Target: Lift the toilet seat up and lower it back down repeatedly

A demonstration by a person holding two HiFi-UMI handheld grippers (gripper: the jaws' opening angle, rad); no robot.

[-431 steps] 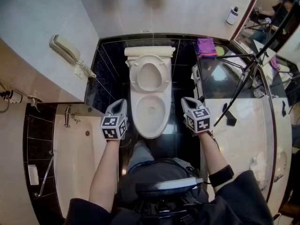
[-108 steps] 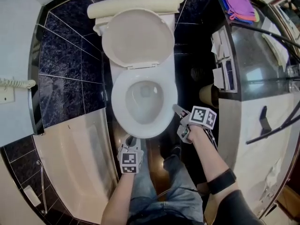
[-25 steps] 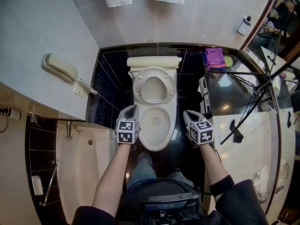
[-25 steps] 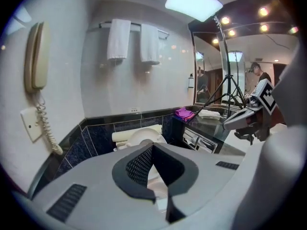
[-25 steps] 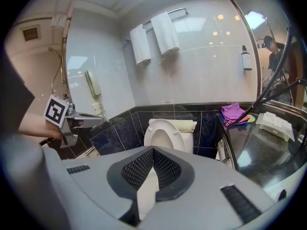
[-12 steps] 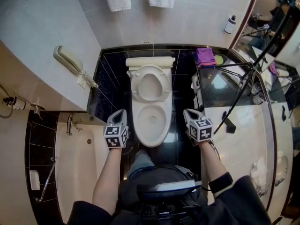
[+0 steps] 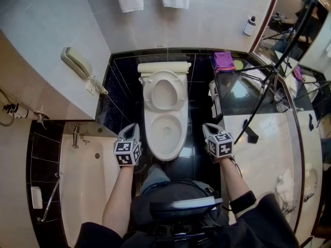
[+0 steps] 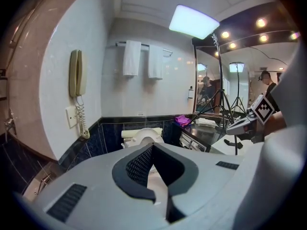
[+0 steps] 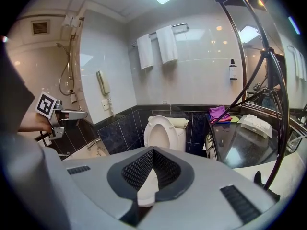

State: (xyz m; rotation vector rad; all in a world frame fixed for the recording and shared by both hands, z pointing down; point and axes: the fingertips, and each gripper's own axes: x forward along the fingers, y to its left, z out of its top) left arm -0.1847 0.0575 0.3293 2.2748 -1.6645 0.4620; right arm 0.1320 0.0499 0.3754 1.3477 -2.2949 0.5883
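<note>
Seat position: the toilet seat (image 7: 148,93) stands raised, tipped back against the tank (image 7: 163,66); the bowl (image 7: 165,151) is uncovered.

Left gripper (image 7: 132,127): jaws pressed together, nothing between them. It hangs in the air just off the left flank of the bowl, touching nothing.

Right gripper (image 7: 206,127): jaws also pressed together and empty. It hangs off the right flank of the bowl, with a slightly wider gap to the rim than on the left.

Key relation: the toilet's long axis runs straight away from the person, passing between the two grippers. The raised seat lies ahead of both tips and inward, towards the middle. Both gripper views look along that line, with the seat ring upright beyond the closed tips.

Judgement: the next step is lowering. Either gripper must go forward and inward to reach the seat's upper edge. The left looks marginally nearer, but the difference is small
</note>
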